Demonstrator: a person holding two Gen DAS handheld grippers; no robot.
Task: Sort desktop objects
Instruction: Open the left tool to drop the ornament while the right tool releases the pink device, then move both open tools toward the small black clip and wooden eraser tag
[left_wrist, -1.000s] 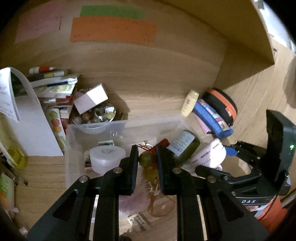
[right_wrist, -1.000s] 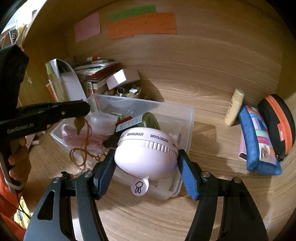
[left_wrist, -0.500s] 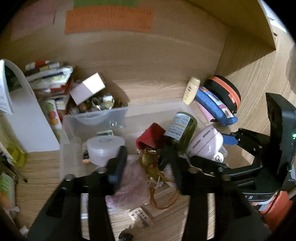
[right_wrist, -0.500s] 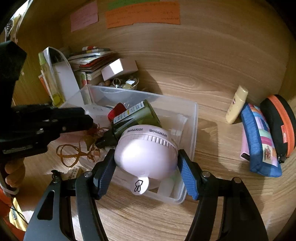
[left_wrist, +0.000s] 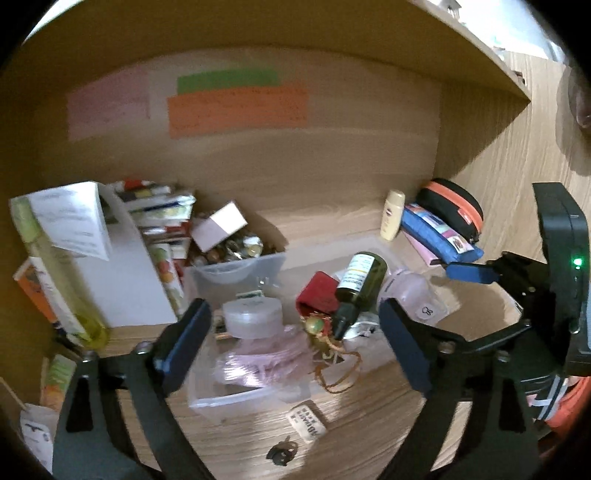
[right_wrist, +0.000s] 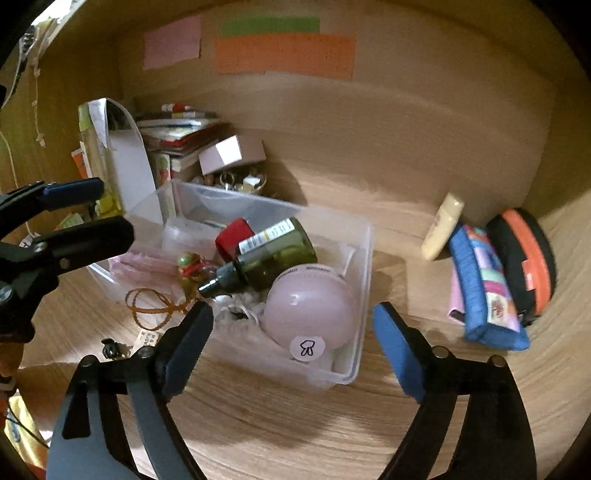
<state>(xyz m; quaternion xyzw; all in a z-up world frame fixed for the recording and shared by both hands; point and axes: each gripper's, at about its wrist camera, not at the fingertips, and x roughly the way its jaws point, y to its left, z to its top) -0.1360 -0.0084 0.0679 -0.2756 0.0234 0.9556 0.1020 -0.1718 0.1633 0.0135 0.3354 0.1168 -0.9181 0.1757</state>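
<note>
We see bare desk (right_wrist: 295, 424) in front of the bin (right_wrist: 364, 258), and a bare stretch between the bin and the pouches (right_wrist: 484, 291) to its right. Inside the bin, the bottle (right_wrist: 273, 251), pink fan (right_wrist: 310, 310) and jar (left_wrist: 253, 317) crowd it. Books (right_wrist: 177, 136) and a small box (right_wrist: 232, 151) block the back left. A cord (right_wrist: 147, 306) trails over the bin's left edge onto the desk.

- pink case (right_wrist: 309, 300), frame centre: round white sticker (right_wrist: 307, 347) with black rabbit-like outline sign
- bottle (right_wrist: 275, 248) label: print too small to read
- orange note (right_wrist: 284, 55), top: writing blurred, unreadable
</note>
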